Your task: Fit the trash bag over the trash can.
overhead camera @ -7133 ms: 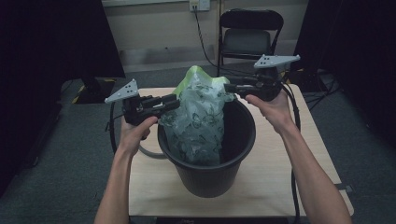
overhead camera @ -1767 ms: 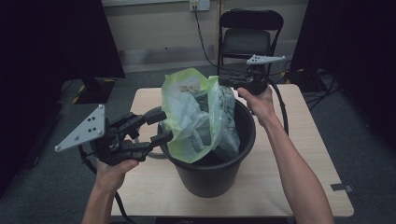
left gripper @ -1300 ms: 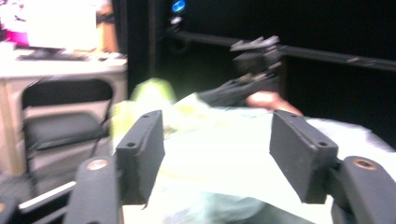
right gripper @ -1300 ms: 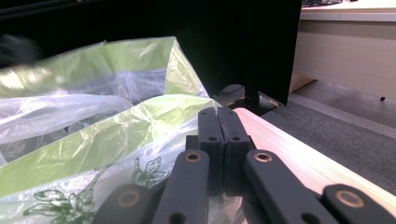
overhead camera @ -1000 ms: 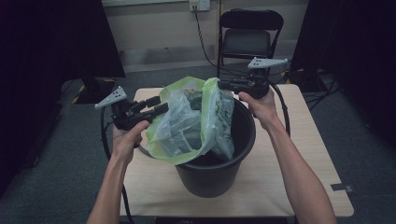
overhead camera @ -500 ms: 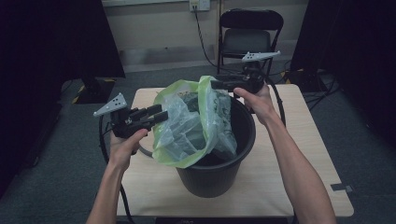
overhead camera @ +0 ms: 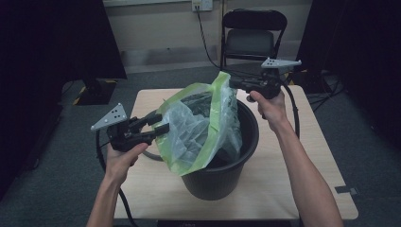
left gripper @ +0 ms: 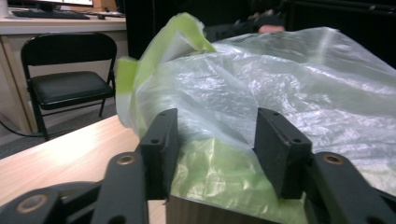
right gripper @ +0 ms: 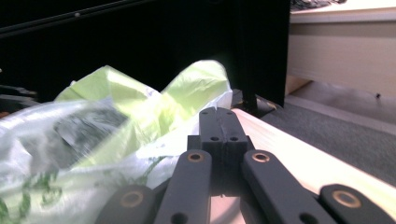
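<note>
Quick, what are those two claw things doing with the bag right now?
Left gripper: jaws open, just widened, bag between them, not pinched.
Right gripper: jaws just shut; whether they pinch the bag's rim cannot be told.

lab / recording room, not a home

black curtains (overhead camera: 52, 42) on both sides, grey carpet floor (overhead camera: 61, 189), plain wooden table (overhead camera: 302, 189) w/ a folding chair (overhead camera: 253, 35) behind it, wall socket (overhead camera: 202, 4) w/ cable; left gripper view shows a desk (left gripper: 42, 25) w/ keyboard.

No readable text anywhere here, honestly: no labels, brands, numbers or signs on anything, in any of the three views.
</note>
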Motion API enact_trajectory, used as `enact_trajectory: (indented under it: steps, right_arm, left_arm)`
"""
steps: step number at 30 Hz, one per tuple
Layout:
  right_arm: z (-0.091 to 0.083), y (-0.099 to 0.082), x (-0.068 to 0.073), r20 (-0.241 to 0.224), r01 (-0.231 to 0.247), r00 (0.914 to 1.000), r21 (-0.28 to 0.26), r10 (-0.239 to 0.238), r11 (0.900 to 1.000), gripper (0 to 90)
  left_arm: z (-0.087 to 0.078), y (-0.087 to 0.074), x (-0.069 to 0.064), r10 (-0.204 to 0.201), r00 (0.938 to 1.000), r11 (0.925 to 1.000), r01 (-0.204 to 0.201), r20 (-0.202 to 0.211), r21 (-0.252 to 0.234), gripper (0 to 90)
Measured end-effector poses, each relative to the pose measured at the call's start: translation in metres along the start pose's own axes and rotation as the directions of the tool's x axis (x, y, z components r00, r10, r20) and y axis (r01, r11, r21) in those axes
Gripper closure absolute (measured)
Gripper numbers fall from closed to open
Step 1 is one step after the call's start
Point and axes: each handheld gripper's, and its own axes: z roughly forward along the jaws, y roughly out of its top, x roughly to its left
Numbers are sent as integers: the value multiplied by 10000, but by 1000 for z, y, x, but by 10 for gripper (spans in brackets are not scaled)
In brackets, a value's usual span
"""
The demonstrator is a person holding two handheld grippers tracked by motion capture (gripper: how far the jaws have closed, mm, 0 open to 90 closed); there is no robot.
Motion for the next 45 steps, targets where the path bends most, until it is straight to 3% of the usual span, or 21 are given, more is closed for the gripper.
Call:
enact_trajectory:
  steps: [3, 9, 12, 13, 14, 18, 19, 20, 21, 24, 25, 26, 28, 29, 30, 31, 33, 36, 39, 41, 45]
  right_arm:
    - [-3, -20, -10, 66, -390, 9992, 72, 390, 9992, 900]
    - [10, -36, -9, 27, -394, 9992, 632, 393, 9972, 900]
    - [12, -32, -10, 39, -400, 9992, 461, 399, 9981, 900]
    - [10, -26, -10, 123, -308, 9995, 339, 304, 9990, 900]
    - [10, -26, -10, 123, -308, 9995, 339, 304, 9990, 900]
    - [8, -15, -7, 30, -157, 9999, 195, 156, 9997, 900]
    - [8, -12, -5, -10, -81, 10000, 122, 81, 9999, 877]
    - [8, -12, -5, -10, -81, 10000, 122, 81, 9999, 877]
    - [7, -9, -2, 35, -68, 10000, 93, 67, 9999, 787]
    - [6, -7, 0, 15, -52, 10000, 21, 51, 10000, 704]
    - [3, -2, 3, 75, -46, 10000, -50, 47, 10000, 639]
    - [3, -2, 3, 75, -46, 10000, -50, 47, 10000, 639]
    - [-1, 3, 7, 230, 14, 9997, -168, -10, 9999, 570]
    - [-6, 7, 12, 240, 160, 9996, -292, -153, 9994, 555]
    - [-6, 7, 12, 240, 160, 9996, -292, -153, 9994, 555]
    - [-9, 10, 19, -26, 398, 9992, -226, -399, 9990, 571]
    - [-9, 11, 21, -184, 490, 9986, -166, -493, 9987, 575]
    - [-2, 12, 29, -1087, 438, 9934, 514, -380, 9977, 567]
    - [4, 11, 27, -1048, 387, 9941, 940, -287, 9948, 559]
    - [9, 13, 26, -1064, 405, 9939, 1099, -288, 9931, 566]
    - [16, 13, 24, -1043, 458, 9940, 1304, -322, 9904, 579]
  left_arm:
    - [-3, -1, -6, 103, 9999, 9999, -103, -3, -45, 466]
    - [-3, 2, -5, 337, 9993, 9993, -338, 131, 126, 435]
    - [-6, 7, 2, 76, 9991, 9986, -55, 409, -531, 422]
    - [-9, 11, 8, -111, 9986, 9945, 164, 519, -1038, 436]
    - [-9, 11, 8, -111, 9986, 9945, 164, 519, -1038, 442]
    - [-9, 21, 17, 33, 9998, 9933, -52, -172, -1153, 457]
    - [-5, 21, 27, -324, 9989, 9921, 280, -335, -1222, 457]
    - [-5, 21, 27, -324, 9989, 9921, 280, -335, -1222, 452]
    - [-1, 19, 34, -505, 9979, 9933, 459, -414, -1058, 439]
    - [10, 12, 47, -901, 9950, 9942, 873, -424, -631, 428]
    - [13, 9, 49, -1017, 9943, 9935, 998, -331, -540, 527]
    - [14, 7, 50, -960, 9950, 9944, 946, -283, -479, 527]
    - [16, 1, 49, -961, 9954, 9946, 961, 10, -391, 670]
    - [15, -1, 48, -871, 9962, 9958, 873, 73, -293, 807]
    - [15, -2, 47, -831, 9965, 9962, 833, 94, -260, 807]
    - [13, -3, 43, -724, 9973, 9973, 726, 157, -131, 888]
    - [11, -3, 40, -608, 9979, 9981, 611, 233, -107, 900]
    - [5, -1, 35, -505, 9986, 9986, 507, 186, -118, 900]
    - [0, 2, 38, -729, 9973, 9959, 724, -67, -548, 852]
    - [3, 9, 44, -791, 9965, 9916, 759, -272, -1044, 643]
    - [17, 21, 48, -544, 9982, 9962, 523, -272, -699, 465]
